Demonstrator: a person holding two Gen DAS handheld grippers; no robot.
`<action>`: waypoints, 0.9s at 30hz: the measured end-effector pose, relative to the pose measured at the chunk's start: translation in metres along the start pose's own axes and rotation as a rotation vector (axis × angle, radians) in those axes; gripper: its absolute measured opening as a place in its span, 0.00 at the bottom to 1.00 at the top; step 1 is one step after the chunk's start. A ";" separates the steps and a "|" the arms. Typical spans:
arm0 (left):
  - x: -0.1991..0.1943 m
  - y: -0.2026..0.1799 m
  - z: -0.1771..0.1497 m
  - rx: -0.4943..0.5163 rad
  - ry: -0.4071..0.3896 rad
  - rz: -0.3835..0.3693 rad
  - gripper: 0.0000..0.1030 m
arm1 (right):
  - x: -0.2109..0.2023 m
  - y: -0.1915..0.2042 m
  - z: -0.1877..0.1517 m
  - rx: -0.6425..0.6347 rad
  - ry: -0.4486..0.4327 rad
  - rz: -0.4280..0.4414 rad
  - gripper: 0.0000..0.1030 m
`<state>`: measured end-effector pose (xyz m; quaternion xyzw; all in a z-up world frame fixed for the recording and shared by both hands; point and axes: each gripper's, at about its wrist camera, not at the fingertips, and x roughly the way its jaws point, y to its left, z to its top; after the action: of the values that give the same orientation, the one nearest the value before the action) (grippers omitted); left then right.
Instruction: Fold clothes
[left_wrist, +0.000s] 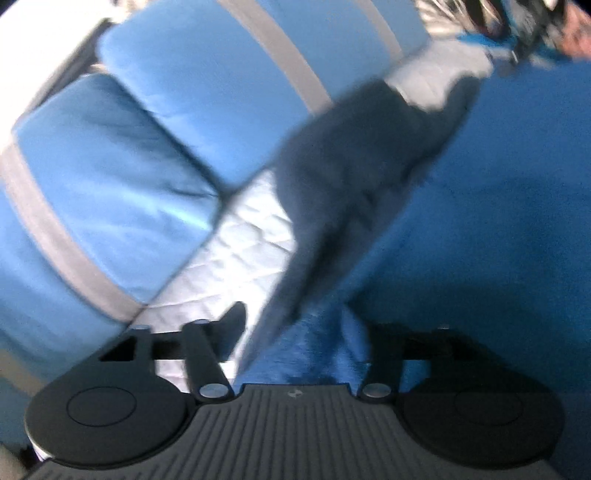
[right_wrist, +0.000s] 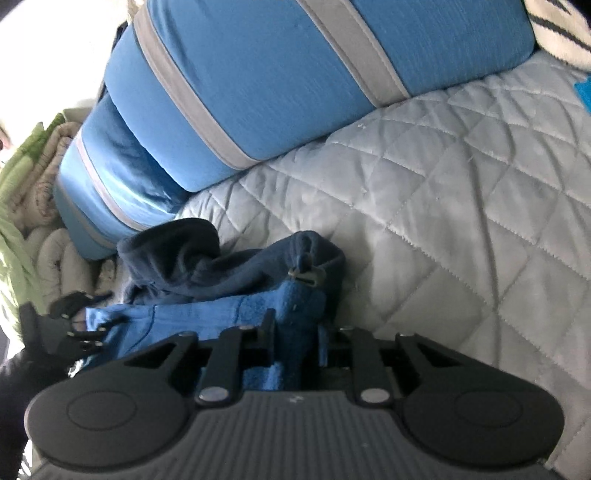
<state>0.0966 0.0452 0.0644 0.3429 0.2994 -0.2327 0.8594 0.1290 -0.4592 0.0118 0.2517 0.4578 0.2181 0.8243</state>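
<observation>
Blue fleece garment (right_wrist: 207, 314) bunched on quilted bed cover (right_wrist: 443, 206), near the blue pillows (right_wrist: 258, 92).
Right gripper (right_wrist: 295, 332) pinches its bright-blue edge; left gripper (left_wrist: 299, 325) stands parted, cloth between, ungripped. Garment's length runs between them.
</observation>
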 end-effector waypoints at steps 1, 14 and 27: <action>-0.009 0.009 -0.002 -0.044 -0.024 0.005 0.68 | -0.001 0.001 0.000 -0.006 0.000 -0.009 0.20; -0.022 0.130 -0.133 -0.963 -0.059 -0.355 0.74 | -0.002 0.006 -0.002 0.006 -0.015 -0.055 0.20; -0.033 0.104 -0.122 -0.882 -0.170 -0.280 0.18 | -0.033 0.046 -0.018 -0.122 -0.156 -0.134 0.17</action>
<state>0.0933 0.2088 0.0621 -0.1189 0.3416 -0.2242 0.9049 0.0913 -0.4395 0.0532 0.1863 0.3940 0.1697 0.8839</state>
